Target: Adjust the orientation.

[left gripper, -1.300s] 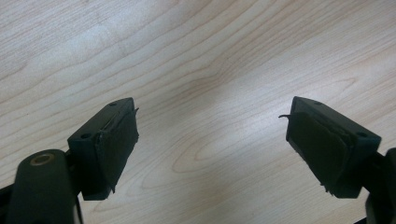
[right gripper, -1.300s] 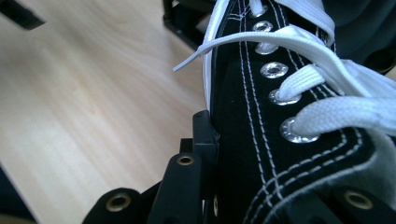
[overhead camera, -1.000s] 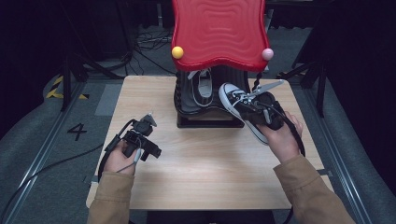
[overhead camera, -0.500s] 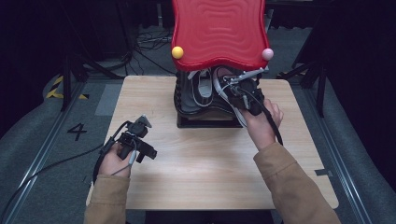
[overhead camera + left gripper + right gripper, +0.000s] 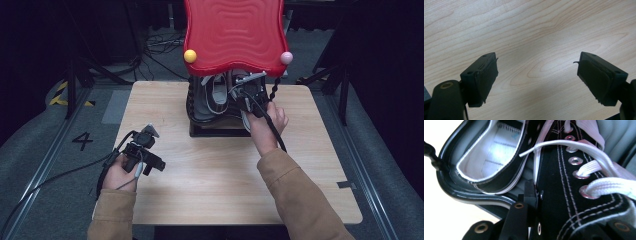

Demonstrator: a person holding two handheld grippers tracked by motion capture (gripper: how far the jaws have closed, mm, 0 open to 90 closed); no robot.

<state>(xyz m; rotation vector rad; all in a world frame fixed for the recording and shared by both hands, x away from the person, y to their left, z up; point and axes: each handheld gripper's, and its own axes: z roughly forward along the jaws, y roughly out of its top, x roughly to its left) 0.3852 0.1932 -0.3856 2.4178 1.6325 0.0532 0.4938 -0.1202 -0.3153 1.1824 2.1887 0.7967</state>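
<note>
Right gripper (image 5: 248,96) is clamped on a black canvas sneaker (image 5: 576,195) at the shoe rack (image 5: 220,127) by the desk's (image 5: 210,190) far edge. Left gripper (image 5: 145,152) rests near the left edge, jaws apart.

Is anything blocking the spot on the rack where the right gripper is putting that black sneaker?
The right gripper holds the black sneaker at the dark lower tray, under the red top shelf. Another sneaker already lies there, close on one side. Whether it blocks the free spot cannot be told.
</note>
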